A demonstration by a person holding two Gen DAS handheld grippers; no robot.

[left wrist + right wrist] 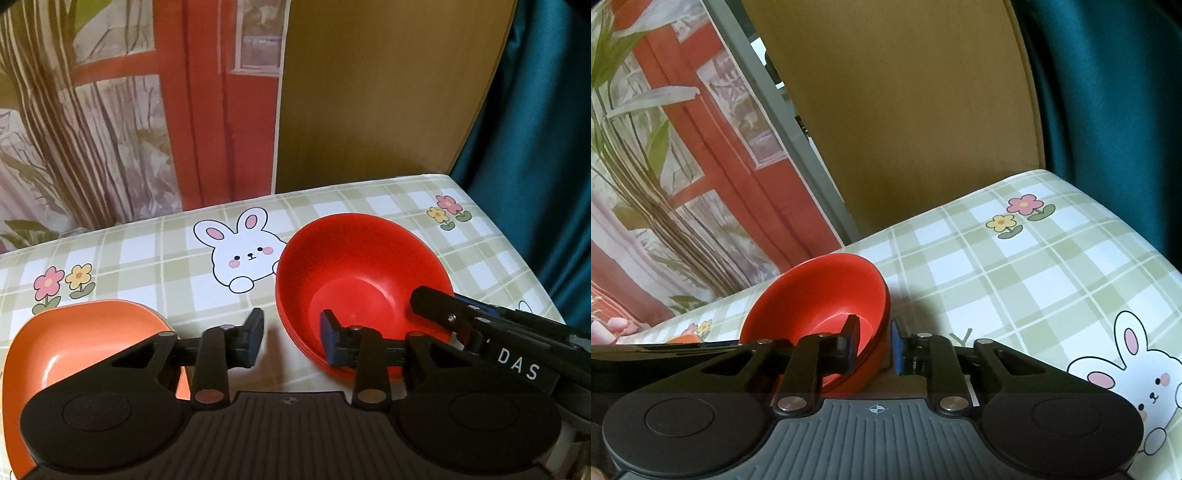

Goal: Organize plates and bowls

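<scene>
A red bowl [358, 273] stands on the checked tablecloth, and it also shows in the right wrist view [820, 299]. It looks like a stack of red bowls. My left gripper [291, 339] is open, with its right finger inside the bowl's near rim and its left finger outside. My right gripper [875, 345] straddles the bowl's right rim with a narrow gap, one finger inside and one outside; whether the pads press the rim does not show. The right gripper's finger also shows at the bowl's right rim in the left wrist view [436, 306]. An orange plate [85, 347] lies to the left.
The table [1034, 258] has a green checked cloth with rabbits and flowers. A printed backdrop [110, 110] and a brown board [369, 92] stand behind it. A teal curtain [535, 147] hangs at the right, past the table's edge.
</scene>
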